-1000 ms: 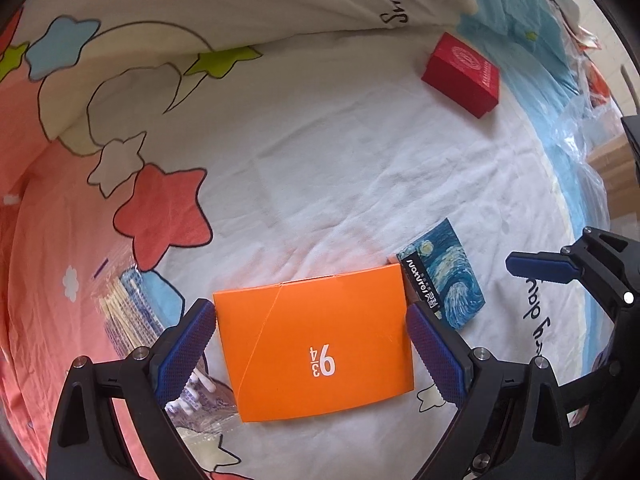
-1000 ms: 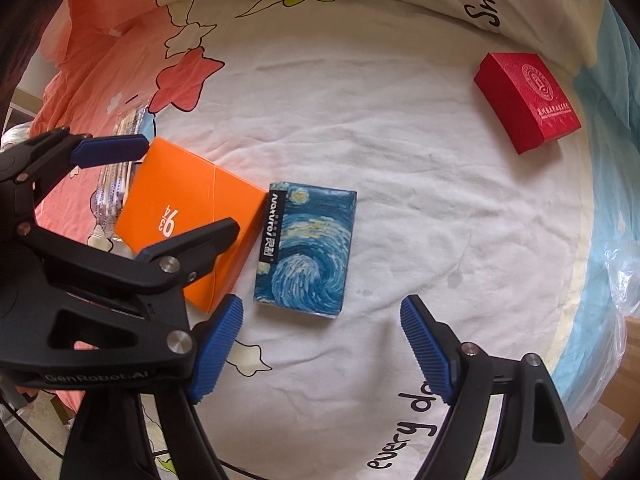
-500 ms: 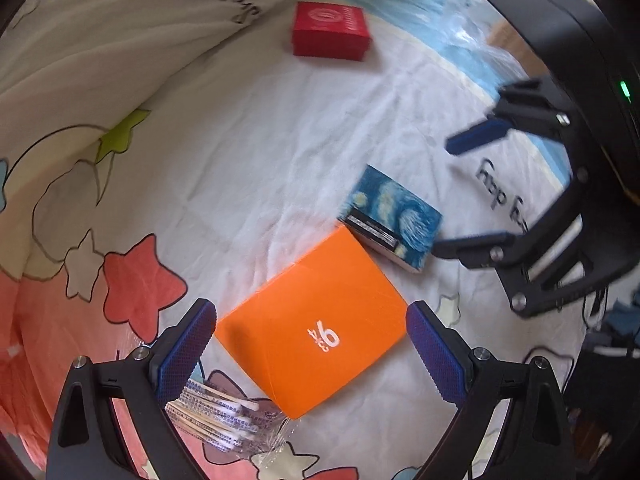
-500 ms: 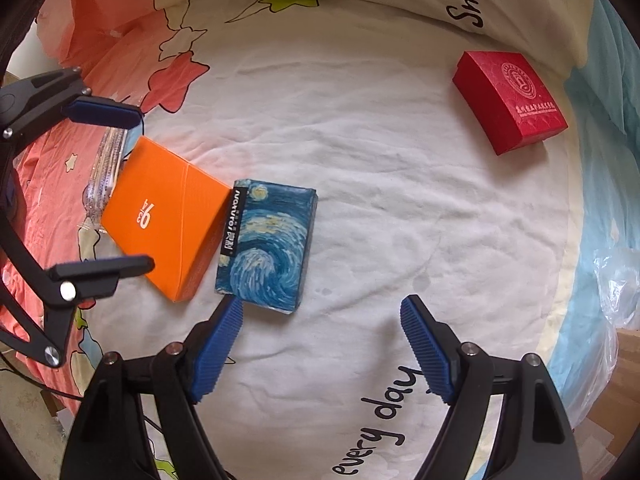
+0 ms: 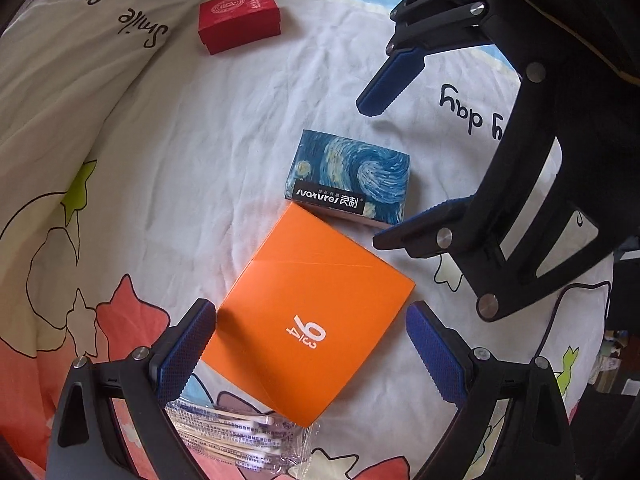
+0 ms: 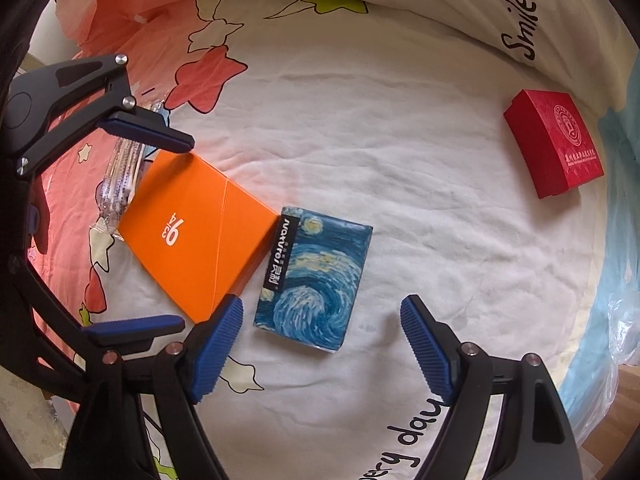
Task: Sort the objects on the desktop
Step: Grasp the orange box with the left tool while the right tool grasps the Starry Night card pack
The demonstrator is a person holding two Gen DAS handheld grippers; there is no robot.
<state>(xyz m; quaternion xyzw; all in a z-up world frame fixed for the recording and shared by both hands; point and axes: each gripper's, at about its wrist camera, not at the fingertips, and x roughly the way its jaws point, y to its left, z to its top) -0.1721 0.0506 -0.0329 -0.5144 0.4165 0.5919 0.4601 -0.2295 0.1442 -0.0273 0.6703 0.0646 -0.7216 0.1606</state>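
An orange box [image 5: 308, 316] marked 9¾ lies flat on the patterned bedsheet, corner to corner with a blue starry-night box [image 5: 352, 178]. My left gripper [image 5: 308, 348] is open, its blue pads either side of the orange box, not touching it. My right gripper [image 6: 320, 340] is open, just short of the blue box [image 6: 316, 276]. A red box [image 6: 554, 142] lies apart at the far right; it also shows in the left wrist view [image 5: 240, 18]. Each gripper shows in the other's view: the left [image 6: 144, 232], the right [image 5: 404, 152].
A clear packet of cotton swabs [image 5: 236, 440] lies partly under the orange box's near corner, seen too in the right wrist view [image 6: 120, 180]. Crinkled clear plastic [image 6: 620, 320] sits at the sheet's right edge. The sheet [image 6: 380, 120] is wrinkled.
The left gripper has swung round, so the orange box now sits diagonally between its pads. The right gripper has shifted a little; the blue box sits more between its fingers. No object has moved.
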